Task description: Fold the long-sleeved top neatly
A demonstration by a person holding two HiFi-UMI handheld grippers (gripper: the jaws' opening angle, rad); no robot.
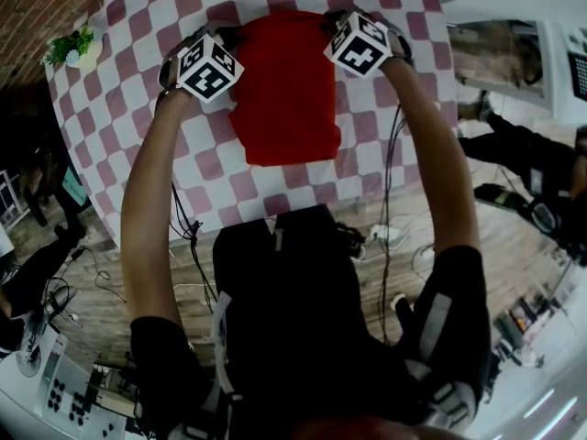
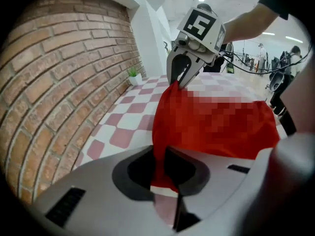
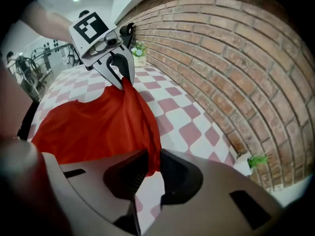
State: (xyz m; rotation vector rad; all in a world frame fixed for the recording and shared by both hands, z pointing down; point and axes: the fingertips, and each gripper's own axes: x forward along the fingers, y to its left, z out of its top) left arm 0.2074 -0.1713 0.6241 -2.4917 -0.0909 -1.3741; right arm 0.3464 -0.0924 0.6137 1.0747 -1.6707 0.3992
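Left hand-held gripper (image 2: 165, 181): jaws drawn in on a pinch of red cloth, which runs up out of the gap between the pads. Gripping the top (image 1: 284, 99).

Right hand-held gripper (image 3: 150, 167): same state, jaws clamped on a narrow fold of the same cloth, which hangs in the gap. In each gripper view the opposite gripper is seen facing in, with the cloth bunched to a point at its jaw tips.

Both grippers point steeply down at the far end of the top, one at each far corner, with their marker cubes (image 1: 209, 67) facing up toward the head camera.

Top, orientation: the long axis runs from the far edge, where the grippers hold it, toward the person. The far edge is raised off the surface and strung between the two grips. The cloth slopes down from there, and the near end lies flat.

Top, appearance: plain red, no print visible. From the head view the outline is roughly rectangular, slightly wider at the near end, with a soft wavy near edge. The sleeves cannot be made out as separate parts. Loose creases fan out from each pinch point.

Location: centre of the surface (image 1: 385, 154), which has a pink-and-white check cover. A small potted plant (image 1: 73, 49) stands at the far left corner, well apart from the top. A brick wall (image 2: 59, 82) runs along the far side.
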